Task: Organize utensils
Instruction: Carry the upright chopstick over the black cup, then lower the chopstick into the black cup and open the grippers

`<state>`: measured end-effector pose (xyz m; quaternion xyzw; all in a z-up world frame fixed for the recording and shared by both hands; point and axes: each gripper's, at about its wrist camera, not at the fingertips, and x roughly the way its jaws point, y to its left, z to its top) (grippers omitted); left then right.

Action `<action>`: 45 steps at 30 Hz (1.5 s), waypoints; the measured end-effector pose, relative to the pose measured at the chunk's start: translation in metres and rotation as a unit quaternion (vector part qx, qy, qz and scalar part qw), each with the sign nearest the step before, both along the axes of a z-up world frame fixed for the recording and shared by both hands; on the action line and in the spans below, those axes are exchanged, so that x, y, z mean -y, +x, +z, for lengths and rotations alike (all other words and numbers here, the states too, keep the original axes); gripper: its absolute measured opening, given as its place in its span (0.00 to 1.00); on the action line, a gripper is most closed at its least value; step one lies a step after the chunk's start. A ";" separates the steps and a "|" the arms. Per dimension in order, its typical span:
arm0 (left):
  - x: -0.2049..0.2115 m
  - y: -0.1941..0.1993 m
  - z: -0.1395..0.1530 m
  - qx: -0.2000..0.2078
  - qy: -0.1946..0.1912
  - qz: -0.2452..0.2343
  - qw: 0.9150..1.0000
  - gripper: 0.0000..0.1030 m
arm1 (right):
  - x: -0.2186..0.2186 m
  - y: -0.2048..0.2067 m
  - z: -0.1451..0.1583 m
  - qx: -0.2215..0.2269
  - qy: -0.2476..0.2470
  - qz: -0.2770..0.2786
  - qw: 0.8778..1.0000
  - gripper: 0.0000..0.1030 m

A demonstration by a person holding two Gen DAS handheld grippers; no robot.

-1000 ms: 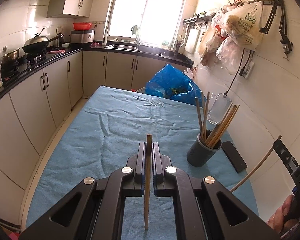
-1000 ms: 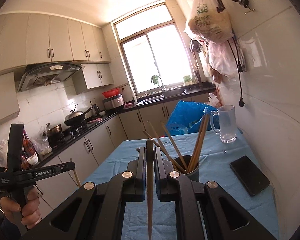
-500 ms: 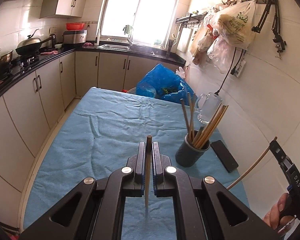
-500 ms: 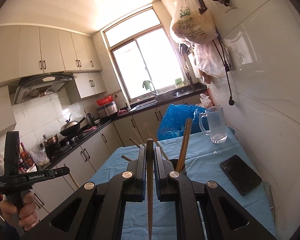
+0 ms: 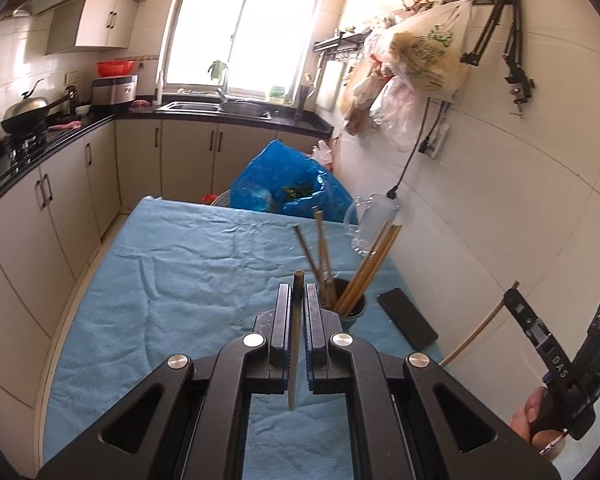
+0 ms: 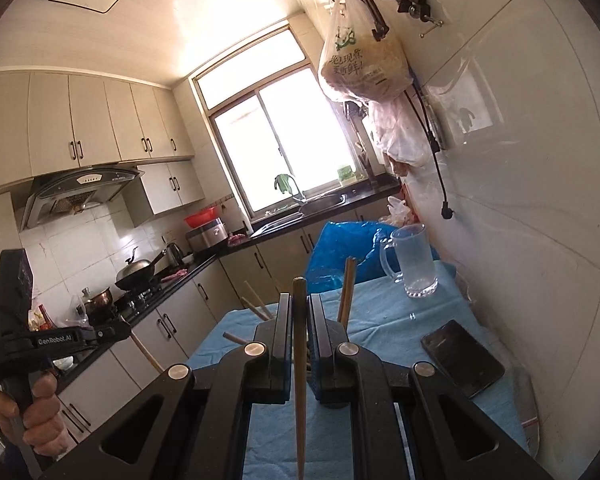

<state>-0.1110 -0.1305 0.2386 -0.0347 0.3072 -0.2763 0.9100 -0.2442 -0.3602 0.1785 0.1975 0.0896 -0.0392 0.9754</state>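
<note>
My left gripper (image 5: 298, 292) is shut on a wooden chopstick (image 5: 295, 344), held above the blue cloth just left of a dark holder cup (image 5: 350, 312) with several chopsticks standing in it. My right gripper (image 6: 299, 300) is shut on another wooden chopstick (image 6: 299, 380), held right over the cup, which its jaws mostly hide; chopstick tips (image 6: 346, 288) stick out beside them. The right gripper with its chopstick also shows at the right edge of the left wrist view (image 5: 512, 304). The left gripper shows at the left of the right wrist view (image 6: 120, 332).
The table carries a blue cloth (image 5: 188, 280). A black phone (image 5: 406, 318) lies right of the cup. A glass mug (image 6: 416, 260) stands at the far right, with a blue bag (image 5: 284, 186) behind the table. White wall tiles close the right side; cabinets run along the left.
My left gripper has moved right, nearer the cup. My right gripper has moved forward over the cup, so its jaws now hide it.
</note>
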 end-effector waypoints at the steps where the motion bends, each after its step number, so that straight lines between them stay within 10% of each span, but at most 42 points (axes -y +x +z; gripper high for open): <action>1: 0.003 -0.001 0.003 0.001 -0.001 -0.004 1.000 0.05 | 0.001 -0.001 0.001 0.001 -0.001 -0.001 1.000 0.08; 45: 0.102 0.044 0.070 0.040 -0.013 -0.031 0.999 0.05 | 0.039 0.053 0.064 0.037 -0.030 -0.020 0.999 0.08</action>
